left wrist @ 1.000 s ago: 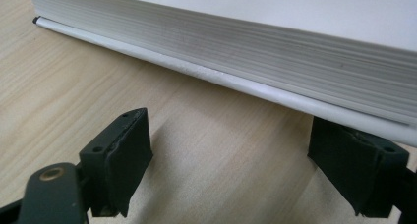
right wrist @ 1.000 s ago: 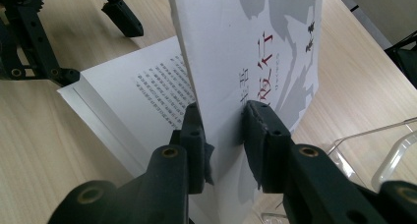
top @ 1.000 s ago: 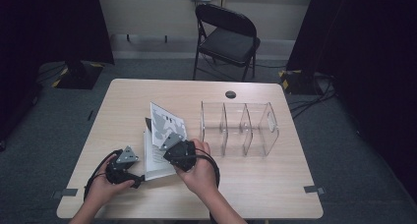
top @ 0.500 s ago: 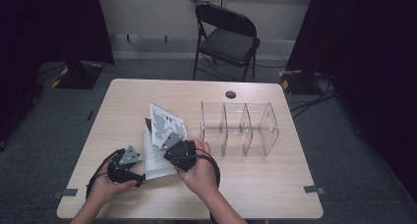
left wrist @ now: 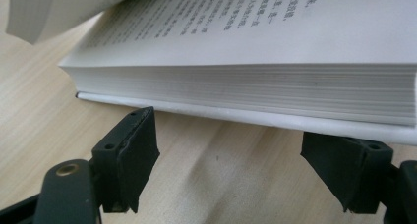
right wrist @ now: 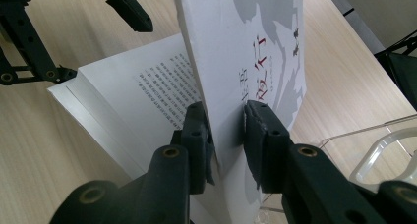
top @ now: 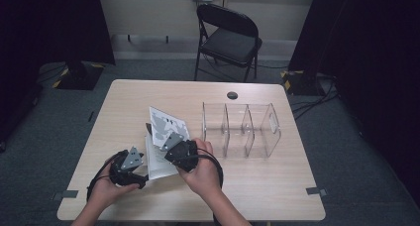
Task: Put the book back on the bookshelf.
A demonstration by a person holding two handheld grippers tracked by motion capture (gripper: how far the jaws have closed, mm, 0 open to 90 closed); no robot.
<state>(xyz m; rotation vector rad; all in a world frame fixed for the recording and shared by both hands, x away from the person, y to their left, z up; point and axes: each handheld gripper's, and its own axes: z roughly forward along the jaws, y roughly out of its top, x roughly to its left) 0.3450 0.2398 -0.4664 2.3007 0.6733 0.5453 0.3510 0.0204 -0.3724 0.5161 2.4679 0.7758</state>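
Book [top: 161, 151] lies open on the wooden worktop [top: 277, 186], toward the person's near left, with its front cover [right wrist: 260, 62] lifted away from the printed pages. Right tool [right wrist: 227, 135] is clamped on that cover: in the right gripper view the two black jaws press on either side of the cover's lower edge, holding it tilted up, its grey and white design with large printed characters facing right and the text page [right wrist: 162, 86] laid bare to the left. In the high view the right hand [top: 203, 169] sits just right of the book, with the tool's grey plate over the book's near edge. Left tool [left wrist: 231, 155] stands with its jaws apart and has just been closing a little; in the left gripper view the two jaws rise just in front of the book's white page block [left wrist: 255, 86] and bottom cover, low against the worktop, with nothing pinched between them, and whether the tips touch the book cannot be told. Left hand [top: 111, 184] rests at the near left of the worktop, just beside the book. Clear plastic organiser [top: 242, 129] with upright dividers stands to the right of the book, near but apart from it. Folding chair [top: 228, 40] stands beyond the far edge of the worktop.
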